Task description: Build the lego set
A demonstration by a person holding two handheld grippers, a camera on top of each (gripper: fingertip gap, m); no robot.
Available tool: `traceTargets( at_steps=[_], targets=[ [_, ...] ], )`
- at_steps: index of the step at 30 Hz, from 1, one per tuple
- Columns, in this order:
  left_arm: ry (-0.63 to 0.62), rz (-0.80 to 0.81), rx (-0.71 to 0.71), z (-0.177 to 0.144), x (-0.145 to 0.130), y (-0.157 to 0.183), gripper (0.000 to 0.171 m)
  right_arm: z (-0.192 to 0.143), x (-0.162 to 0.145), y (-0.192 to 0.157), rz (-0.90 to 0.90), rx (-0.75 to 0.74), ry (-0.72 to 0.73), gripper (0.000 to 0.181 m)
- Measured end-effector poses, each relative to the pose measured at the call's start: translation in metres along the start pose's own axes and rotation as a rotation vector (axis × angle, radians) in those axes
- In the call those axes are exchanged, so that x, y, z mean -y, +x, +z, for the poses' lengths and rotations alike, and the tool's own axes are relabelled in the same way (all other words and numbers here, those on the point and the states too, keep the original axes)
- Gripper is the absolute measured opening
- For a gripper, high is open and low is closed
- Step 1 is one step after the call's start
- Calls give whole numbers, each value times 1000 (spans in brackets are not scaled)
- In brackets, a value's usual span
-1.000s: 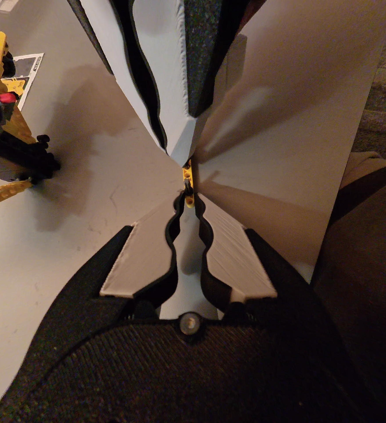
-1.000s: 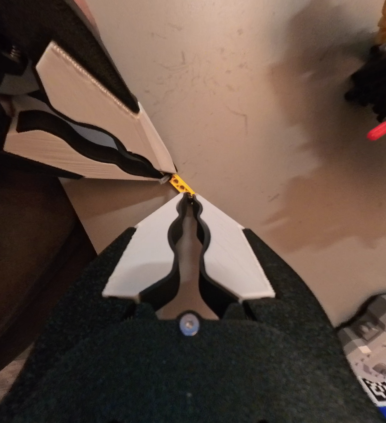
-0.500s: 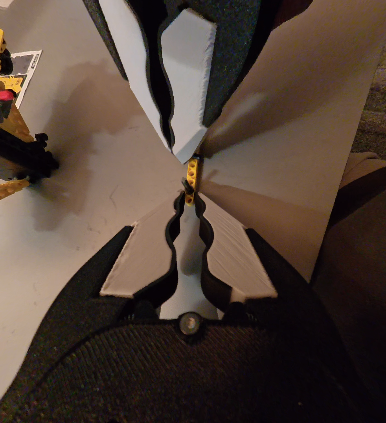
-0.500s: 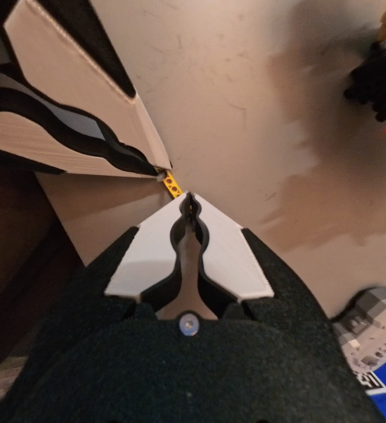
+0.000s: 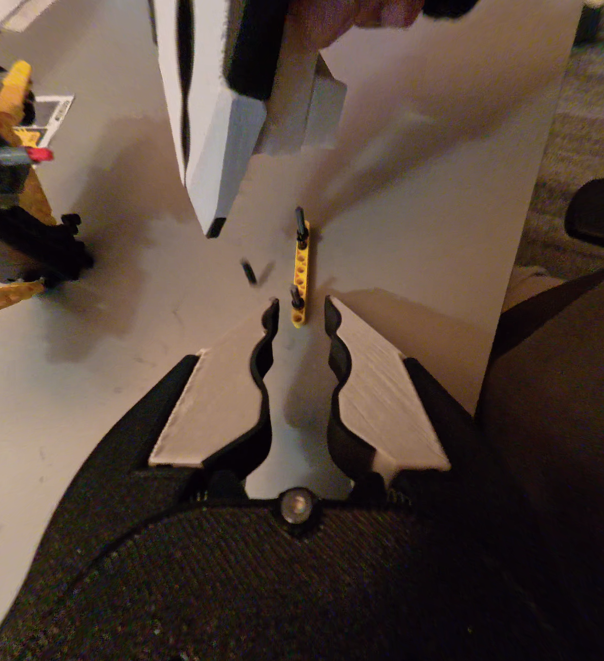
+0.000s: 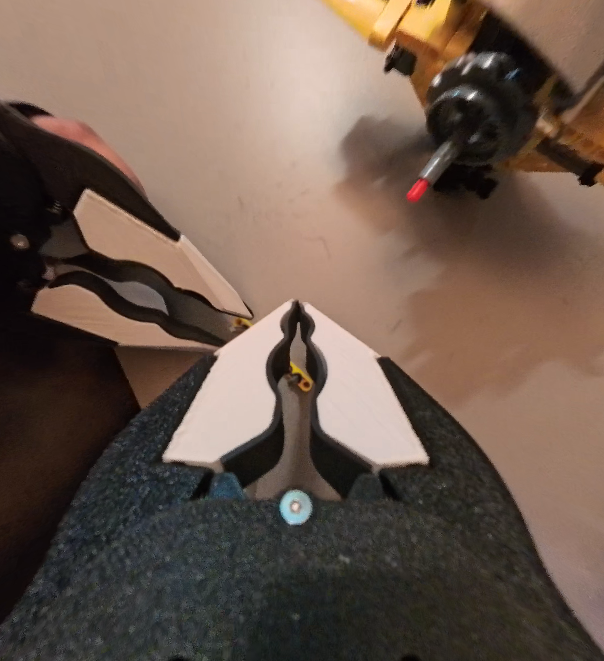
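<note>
Left gripper [image 5: 301, 304]: fingers set apart, narrow gap, nothing held. Tips flank the near end of the yellow beam [image 5: 301, 275] w/o touching it.

Yellow beam: slim, row of round holes, lies flat on the worktop [image 5: 418, 214], lengthwise away from the left gripper. Two black pins [image 5: 295, 297] stand in it, one nr each end. In right wrist view a bit of the beam [image 6: 302, 373] shows through the gap behind the right fingers.

Loose black pin [image 5: 247, 272]: blurred, just left of the beam, apart from it.

Right gripper [image 6: 296, 304]: fingers closed tip to tip, nothing seen betw. them. In left wrist view it hangs above the worktop beyond the beam, tip [image 5: 214, 225] clear of it.

Brick model [image 6: 490, 107]: yellow & black, w/ a grey rod ending in a red tip [image 6: 417, 189]; far side of worktop, well apart from the beam.

Printed sheet [image 5: 48, 114]: under/behind the model, at the left edge of the left wrist view.

Worktop: pale, scuffed.
</note>
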State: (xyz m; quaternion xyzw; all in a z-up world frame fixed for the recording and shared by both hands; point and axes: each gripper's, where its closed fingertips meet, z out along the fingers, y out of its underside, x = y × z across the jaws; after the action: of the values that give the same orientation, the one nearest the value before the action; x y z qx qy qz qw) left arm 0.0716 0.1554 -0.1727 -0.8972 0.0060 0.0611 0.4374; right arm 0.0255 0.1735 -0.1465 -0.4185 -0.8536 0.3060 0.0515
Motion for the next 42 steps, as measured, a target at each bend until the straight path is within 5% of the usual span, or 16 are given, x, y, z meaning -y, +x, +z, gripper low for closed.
traceTargets(
  at_steps=[9,25,34,38,42],
  targets=[
    [213,-384,-70,-39,10,-39,22,-18,17,-1,93,34,197,0],
    [-51,-328,-34,9,-5,-41,16,-37,-3,0,76,11,301,7],
    [-86,-370,1,19,-9,-45,2,-49,-10,2,93,11,366,12],
    [22,-331,18,7,7,-46,1,-51,-4,-7,82,90,415,21],
    [287,-256,-26,-25,48,-36,1,-59,7,-16,147,229,473,21]
  ],
)
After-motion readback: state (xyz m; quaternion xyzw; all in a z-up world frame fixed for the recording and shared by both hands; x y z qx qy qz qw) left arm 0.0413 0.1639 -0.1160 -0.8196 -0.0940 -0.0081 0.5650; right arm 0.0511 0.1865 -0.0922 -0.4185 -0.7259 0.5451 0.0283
